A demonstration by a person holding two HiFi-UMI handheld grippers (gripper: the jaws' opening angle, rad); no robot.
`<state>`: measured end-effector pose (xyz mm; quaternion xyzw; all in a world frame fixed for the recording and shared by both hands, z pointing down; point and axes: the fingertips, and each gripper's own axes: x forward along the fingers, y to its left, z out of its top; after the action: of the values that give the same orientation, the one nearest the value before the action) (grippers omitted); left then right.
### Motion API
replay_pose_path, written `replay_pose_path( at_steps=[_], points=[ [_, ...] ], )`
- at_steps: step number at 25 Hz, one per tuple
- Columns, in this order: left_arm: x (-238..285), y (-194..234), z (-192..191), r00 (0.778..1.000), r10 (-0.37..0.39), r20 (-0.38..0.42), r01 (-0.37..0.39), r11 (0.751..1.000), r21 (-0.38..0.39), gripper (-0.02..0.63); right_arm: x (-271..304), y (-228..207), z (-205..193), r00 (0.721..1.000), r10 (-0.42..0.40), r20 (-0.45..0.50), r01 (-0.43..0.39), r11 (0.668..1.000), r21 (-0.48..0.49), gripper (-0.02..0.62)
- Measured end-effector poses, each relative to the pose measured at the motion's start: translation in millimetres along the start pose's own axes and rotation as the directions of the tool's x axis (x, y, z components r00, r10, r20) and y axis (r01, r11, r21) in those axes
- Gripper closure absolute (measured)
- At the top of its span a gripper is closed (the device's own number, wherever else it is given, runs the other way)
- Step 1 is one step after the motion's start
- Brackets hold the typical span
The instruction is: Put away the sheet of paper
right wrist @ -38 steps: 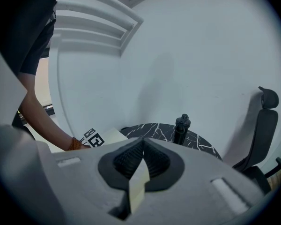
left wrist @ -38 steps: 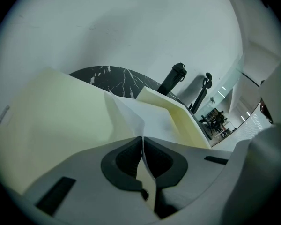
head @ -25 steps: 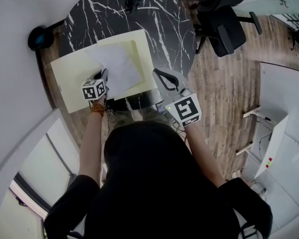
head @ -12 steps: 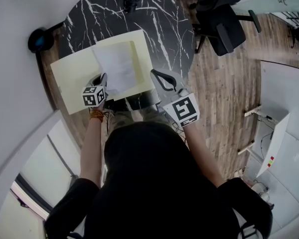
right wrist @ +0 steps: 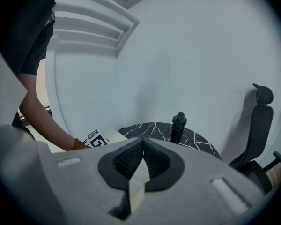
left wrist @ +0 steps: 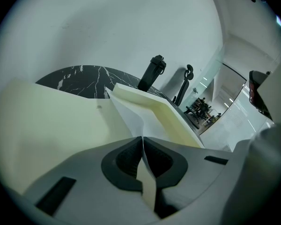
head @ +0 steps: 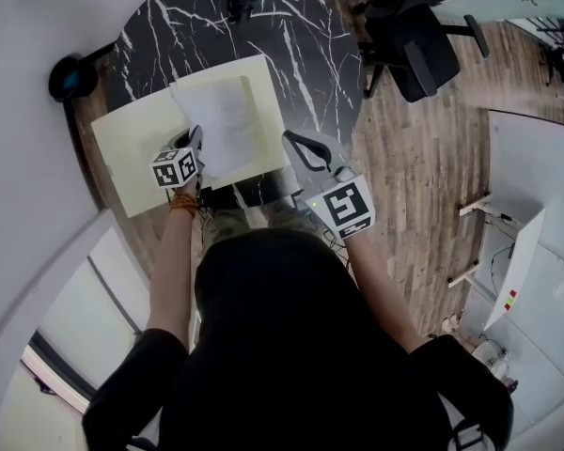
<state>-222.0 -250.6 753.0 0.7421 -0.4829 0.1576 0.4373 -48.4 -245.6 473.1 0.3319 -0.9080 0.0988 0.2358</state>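
Left gripper (head: 195,148) pinches the near edge of the sheet of paper (head: 221,120), jaws clamped flat on it. A second ago the sheet lay askew across the open yellow folder (head: 132,144); now it has swung square over the folder's right leaf (toward the table's (head: 310,54) near edge). Right gripper (head: 299,147) hovers just beside the folder, jaws together on nothing.
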Motion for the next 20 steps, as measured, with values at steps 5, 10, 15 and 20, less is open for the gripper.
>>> replay_pose_path(
  at_steps=[5,10,15,20],
  points=[
    [8,-8,1,1.000,-0.016,-0.023,0.015,1.000,-0.017,0.595,0,-2,0,1.000,-0.008,0.006,0.008,1.000,-0.002,0.597],
    [15,-16,-1,0.997,-0.040,-0.059,0.041,0.999,0.020,0.595,-1,-2,-2,1.000,-0.016,0.008,0.016,1.000,0.001,0.597],
    [22,-27,1,0.996,-0.058,-0.067,0.061,0.998,0.032,0.595,-4,-1,-3,1.000,-0.024,-0.012,0.024,1.000,0.016,0.597],
    [29,-39,3,0.995,-0.071,-0.071,0.074,0.997,0.036,0.595,-5,0,-2,1.000,-0.024,0.007,0.024,1.000,-0.003,0.597]
  ],
)
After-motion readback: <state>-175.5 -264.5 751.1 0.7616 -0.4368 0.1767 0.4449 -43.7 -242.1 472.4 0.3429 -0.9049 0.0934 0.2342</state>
